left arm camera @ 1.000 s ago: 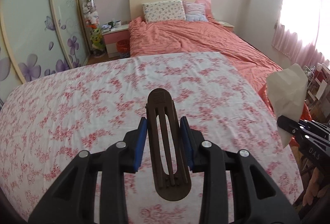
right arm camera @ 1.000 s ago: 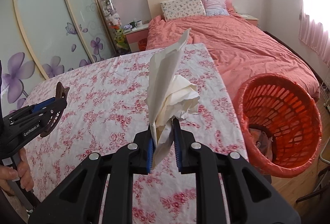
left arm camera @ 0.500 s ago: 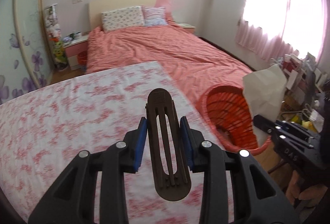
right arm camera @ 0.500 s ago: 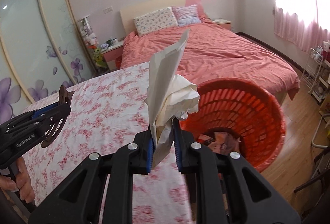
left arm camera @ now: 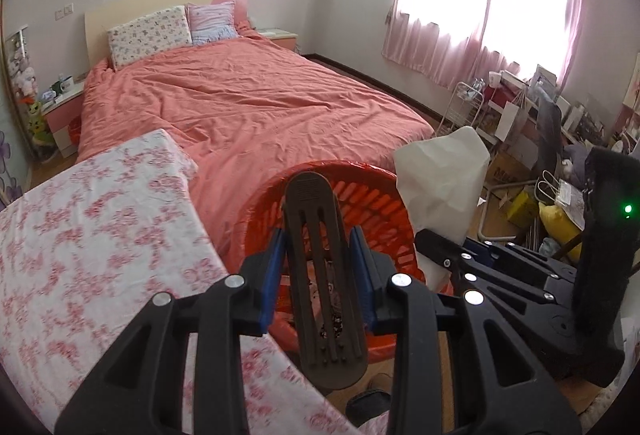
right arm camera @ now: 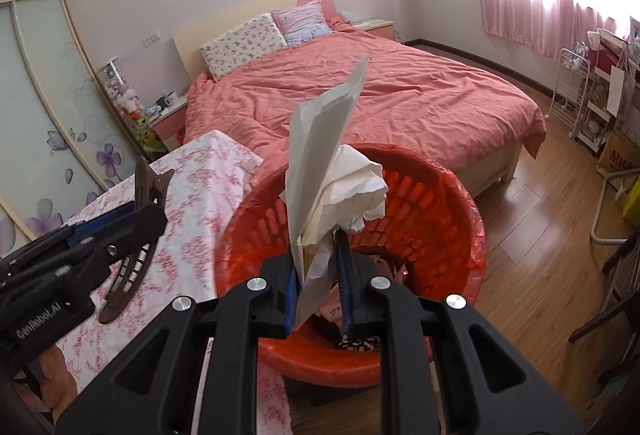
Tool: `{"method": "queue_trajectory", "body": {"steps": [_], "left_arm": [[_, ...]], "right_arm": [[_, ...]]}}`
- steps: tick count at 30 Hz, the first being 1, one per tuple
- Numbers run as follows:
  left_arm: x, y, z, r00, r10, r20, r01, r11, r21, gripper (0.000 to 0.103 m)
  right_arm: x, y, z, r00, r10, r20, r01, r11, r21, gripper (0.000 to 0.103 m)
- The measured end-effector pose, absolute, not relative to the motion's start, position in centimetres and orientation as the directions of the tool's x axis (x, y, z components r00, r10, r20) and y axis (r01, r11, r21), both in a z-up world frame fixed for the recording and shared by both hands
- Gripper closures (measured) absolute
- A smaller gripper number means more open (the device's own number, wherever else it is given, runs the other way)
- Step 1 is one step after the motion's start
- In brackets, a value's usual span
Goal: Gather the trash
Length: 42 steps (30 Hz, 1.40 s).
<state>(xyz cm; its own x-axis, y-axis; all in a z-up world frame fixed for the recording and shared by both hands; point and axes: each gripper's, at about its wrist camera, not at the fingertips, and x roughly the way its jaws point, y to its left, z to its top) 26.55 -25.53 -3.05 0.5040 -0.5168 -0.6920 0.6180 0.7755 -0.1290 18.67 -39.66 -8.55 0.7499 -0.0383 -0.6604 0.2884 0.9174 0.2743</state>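
Both tongs hang above the red basket (right arm camera: 436, 203); the right tongs (right arm camera: 318, 271), pinching crumpled paper (right arm camera: 336, 175), are nearer its mouth than the left tongs (left arm camera: 318, 267), which clamp a brown hair clip (left arm camera: 320, 267) lengthwise

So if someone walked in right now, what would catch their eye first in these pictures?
Probably the orange basket on the floor at the foot of the salmon-pink bed, with both grippers over it. The right gripper has its jaws shut on crumpled white paper above the basket's mouth. The left gripper holds a dark brown hair clip upright, beside the floral-covered table.
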Motion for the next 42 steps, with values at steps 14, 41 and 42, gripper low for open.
{"method": "queue_trajectory", "body": {"steps": [14,41,42], "left_arm": [[29.0,-23.0,-5.4,0.587,-0.381,-0.714,0.502,0.864,-0.048,0.044],[7.8,-2.3,0.3,0.888,-0.112,-0.447,0.166,0.982,0.085,0.004],[7.2,-1.9,0.1,0.891,-0.101,-0.443,0.153,0.985,0.084,0.004]], "right_arm": [[17.3,-40.0,-9.2,0.744,-0.116,-0.658,0.352,0.905,0.239,0.030],[1.1,-25.8,-1.8,0.827,-0.437,-0.354,0.467,0.884,0.001,0.002],[0.7,-25.2,-2.0,0.825,-0.443,-0.351,0.471,0.882,-0.007,0.002]]}}
